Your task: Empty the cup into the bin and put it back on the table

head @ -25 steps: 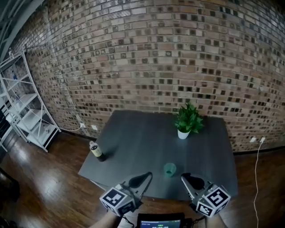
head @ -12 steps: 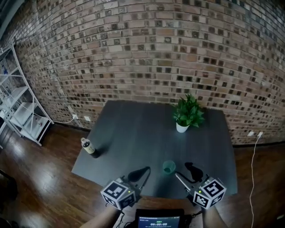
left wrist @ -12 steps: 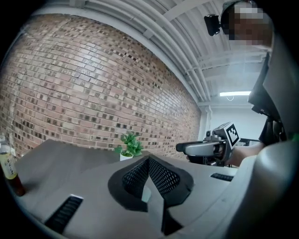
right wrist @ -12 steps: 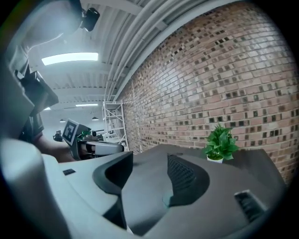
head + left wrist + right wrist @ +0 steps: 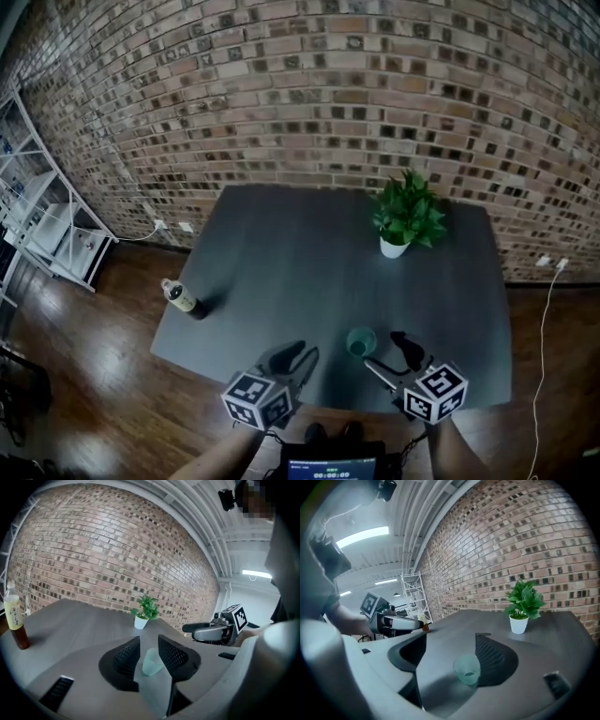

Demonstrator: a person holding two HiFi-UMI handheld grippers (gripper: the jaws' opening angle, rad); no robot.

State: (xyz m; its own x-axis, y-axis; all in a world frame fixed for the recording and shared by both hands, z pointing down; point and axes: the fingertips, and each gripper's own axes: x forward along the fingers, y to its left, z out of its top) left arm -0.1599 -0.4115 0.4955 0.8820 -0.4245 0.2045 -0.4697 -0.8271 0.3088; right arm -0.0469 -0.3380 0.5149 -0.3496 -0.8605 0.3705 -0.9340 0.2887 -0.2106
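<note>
The left tool (image 5: pixel 149 641) has its jaws spread a little, having just opened. Their black pads (image 5: pixel 172 654) are moulded in a fine mesh grid and pinch nothing. The right tool (image 5: pixel 452 641) stands spread wider, its jaws also just opened, and no pad presses on anything. Each tool carries a cube (image 5: pixel 434 392) printed with black-and-white square markers.

The cup (image 5: pixel 361 342) is small, tapered and translucent pale green. It stands upright near the near edge of the surface (image 5: pixel 281 272), between the two tools and just beside the right tool's tips. In the right gripper view it shows in the gap between the jaws.

The surface is a dark grey, matte rectangle. At its far right is a leafy green plant (image 5: pixel 405 220) in a plain white pot. At the left edge stands a bottle (image 5: pixel 183 300) with a white cap, dark liquid and a yellow label too small to read.

Beyond lie a rough brick wall (image 5: pixel 300 94), a glossy wooden floor (image 5: pixel 84 375) and, far left, a white metal shelf rack (image 5: pixel 47 225).
</note>
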